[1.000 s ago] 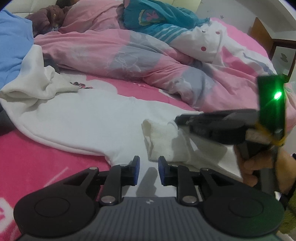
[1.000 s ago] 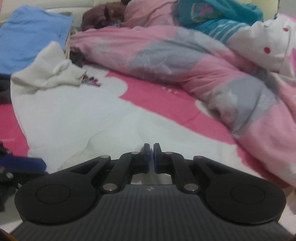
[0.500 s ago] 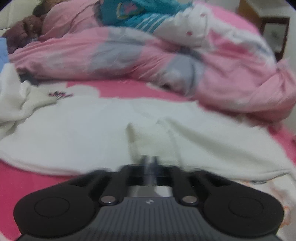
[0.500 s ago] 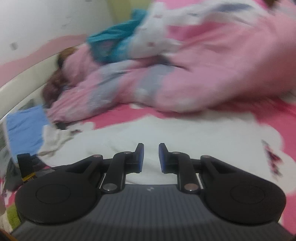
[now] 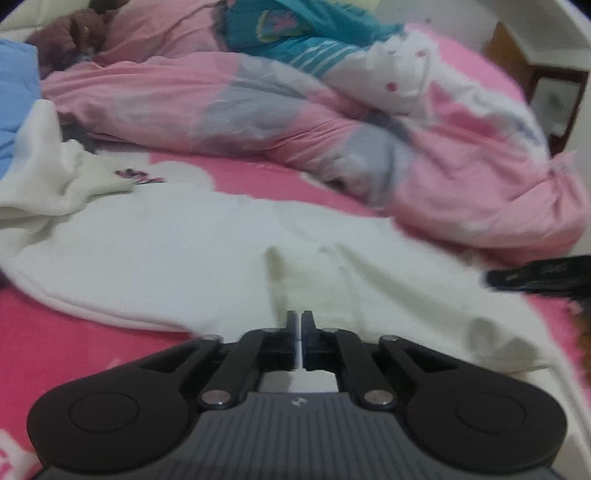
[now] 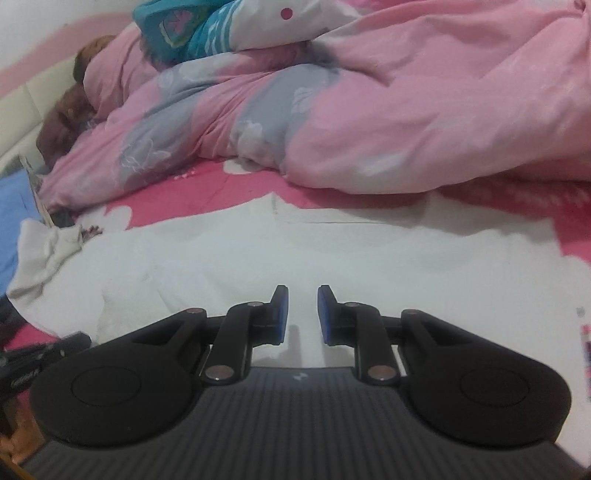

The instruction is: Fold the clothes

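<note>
Right, the white garment (image 5: 192, 251) lies spread flat across the near part of the bed (image 5: 55, 339), its hem curving along the pink sheet toward the near edge. One sleeve is folded in over the body, the cuff (image 5: 295, 280) pointing at the left gripper. At the far left end the cloth bunches into a loose heap (image 5: 48, 173). It looks soft, a little creased, off-white at the cuff.

The left gripper (image 5: 299, 334) sits low over the garment's near edge, its blue-padded fingers pressed together with a sliver of white cloth showing between them; it appears to be pinching the fabric. The right gripper (image 6: 300, 314) hovers over the white cloth too, fingers spread apart with nothing between them, its shadow on the fabric just below.

Behind, a rumpled pink and grey duvet (image 5: 295, 122) is heaped along the far side, close against the garment's far edge. A teal garment (image 5: 295, 33) lies on top of it. A blue cloth (image 5: 14, 96) sits at the far left.
</note>
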Action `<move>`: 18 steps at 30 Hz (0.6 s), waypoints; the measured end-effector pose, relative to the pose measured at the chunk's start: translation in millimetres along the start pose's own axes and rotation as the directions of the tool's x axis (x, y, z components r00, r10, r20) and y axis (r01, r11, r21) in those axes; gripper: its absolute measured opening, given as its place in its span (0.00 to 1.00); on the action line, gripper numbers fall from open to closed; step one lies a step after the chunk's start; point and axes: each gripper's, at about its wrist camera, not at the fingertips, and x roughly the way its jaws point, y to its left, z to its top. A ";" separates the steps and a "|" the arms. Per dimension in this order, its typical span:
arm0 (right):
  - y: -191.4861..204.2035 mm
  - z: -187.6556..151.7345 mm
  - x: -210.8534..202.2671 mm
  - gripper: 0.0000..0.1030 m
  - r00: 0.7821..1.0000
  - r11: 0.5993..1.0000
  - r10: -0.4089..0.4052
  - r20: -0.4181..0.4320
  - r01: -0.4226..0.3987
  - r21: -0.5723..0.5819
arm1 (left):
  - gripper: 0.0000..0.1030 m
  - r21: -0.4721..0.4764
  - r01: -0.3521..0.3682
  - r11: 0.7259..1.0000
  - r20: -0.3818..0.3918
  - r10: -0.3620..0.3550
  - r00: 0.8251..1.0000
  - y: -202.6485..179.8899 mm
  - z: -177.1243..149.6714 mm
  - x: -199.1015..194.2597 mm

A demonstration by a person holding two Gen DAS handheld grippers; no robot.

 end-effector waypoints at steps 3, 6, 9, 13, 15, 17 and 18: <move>-3.7 -20.9 -15.6 0.17 0.998 0.998 0.056 0.027 -0.056 0.035 | 0.61 0.042 -0.025 0.999 -0.001 0.025 1.000 -9.7 -0.6 7.7; -14.6 -44.4 -31.9 0.17 0.996 0.996 0.070 0.054 -0.073 0.057 | 0.59 0.067 -0.029 0.997 -0.034 0.032 0.999 -16.7 0.9 20.5; -33.4 -65.6 -45.5 0.17 0.995 0.991 0.059 0.082 -0.068 0.113 | 0.34 0.065 -0.049 0.997 -0.052 0.053 0.997 -19.9 3.1 32.3; -59.0 -78.7 -55.0 0.17 0.993 0.980 0.046 0.113 -0.066 0.189 | 0.07 0.064 -0.095 0.993 -0.062 0.099 0.993 -22.4 7.8 36.6; -67.6 -81.7 -57.3 0.17 0.992 0.976 0.033 0.122 -0.058 0.209 | 0.06 0.055 -0.110 0.992 -0.049 0.113 0.992 -22.0 9.3 28.2; -73.5 -83.5 -58.4 0.17 0.991 0.972 0.033 0.127 -0.061 0.226 | 0.06 0.037 -0.112 0.993 -0.042 0.114 0.993 -19.2 9.7 14.7; -75.1 -84.4 -58.7 0.17 0.991 0.971 0.035 0.129 -0.065 0.230 | 0.06 0.024 -0.113 0.993 -0.044 0.114 0.992 -16.8 8.9 9.0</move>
